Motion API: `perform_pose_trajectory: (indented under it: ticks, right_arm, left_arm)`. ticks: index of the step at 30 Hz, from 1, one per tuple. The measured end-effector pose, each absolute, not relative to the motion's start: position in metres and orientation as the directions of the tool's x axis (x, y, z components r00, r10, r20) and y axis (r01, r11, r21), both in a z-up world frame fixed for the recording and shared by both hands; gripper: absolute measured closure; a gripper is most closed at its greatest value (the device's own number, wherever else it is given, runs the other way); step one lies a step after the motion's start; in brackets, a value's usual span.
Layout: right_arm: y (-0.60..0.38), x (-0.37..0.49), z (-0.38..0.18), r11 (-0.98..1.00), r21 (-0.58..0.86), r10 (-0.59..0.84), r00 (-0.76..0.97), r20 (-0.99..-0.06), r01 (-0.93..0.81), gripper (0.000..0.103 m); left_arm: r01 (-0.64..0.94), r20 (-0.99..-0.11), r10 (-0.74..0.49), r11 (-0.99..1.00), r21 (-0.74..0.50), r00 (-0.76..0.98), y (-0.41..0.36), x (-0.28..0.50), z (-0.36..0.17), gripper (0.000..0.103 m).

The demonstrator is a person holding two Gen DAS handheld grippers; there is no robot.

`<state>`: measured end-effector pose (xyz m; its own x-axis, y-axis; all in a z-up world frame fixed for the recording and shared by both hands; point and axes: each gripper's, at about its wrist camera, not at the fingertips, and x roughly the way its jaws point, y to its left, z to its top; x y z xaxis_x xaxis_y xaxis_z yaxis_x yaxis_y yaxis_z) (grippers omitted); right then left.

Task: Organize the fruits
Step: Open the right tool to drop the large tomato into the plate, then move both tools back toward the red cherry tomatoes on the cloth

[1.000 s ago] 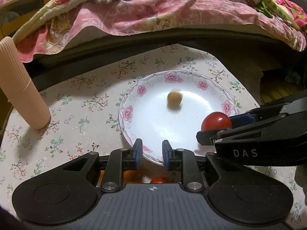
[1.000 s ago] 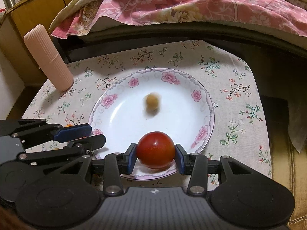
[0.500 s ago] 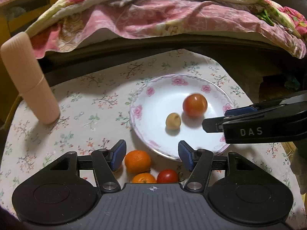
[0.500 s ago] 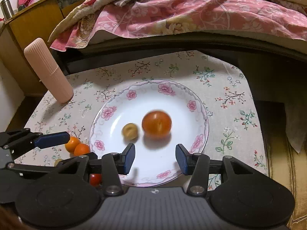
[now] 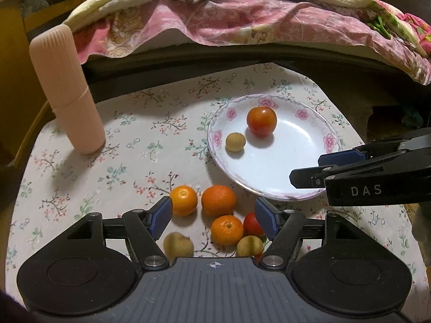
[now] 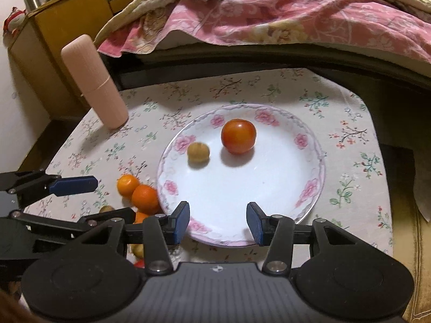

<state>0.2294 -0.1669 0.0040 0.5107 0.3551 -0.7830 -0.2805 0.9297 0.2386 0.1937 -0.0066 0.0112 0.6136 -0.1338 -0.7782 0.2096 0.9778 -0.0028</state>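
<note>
Beside the plate [image 6: 309, 188], the left gripper [image 6: 107, 196] hides most of the fruit pile [image 6: 142, 210]; its count is unclear.

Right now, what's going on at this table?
A person with two handheld grippers is moving fruit onto the white floral-rimmed plate. A red tomato and a small tan round fruit already lie on it. The right gripper is open and empty at the plate's near rim. The left gripper is open over the loose oranges on the floral tablecloth.

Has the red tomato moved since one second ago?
Yes. The red tomato left the right gripper and now rests farther in on the floral plate.
</note>
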Motion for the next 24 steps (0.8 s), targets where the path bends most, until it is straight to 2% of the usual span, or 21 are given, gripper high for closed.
perform_pose_trajectory:
  ticks: [24]
  right_arm:
    - [-0.150,0.207,0.005,0.898,0.256,0.409,0.464,-0.786,-0.359,0.055]
  left_arm:
    - [0.231,-0.819,-0.124,0.973,0.011,0.560,0.011,0.173,0.002,0.026]
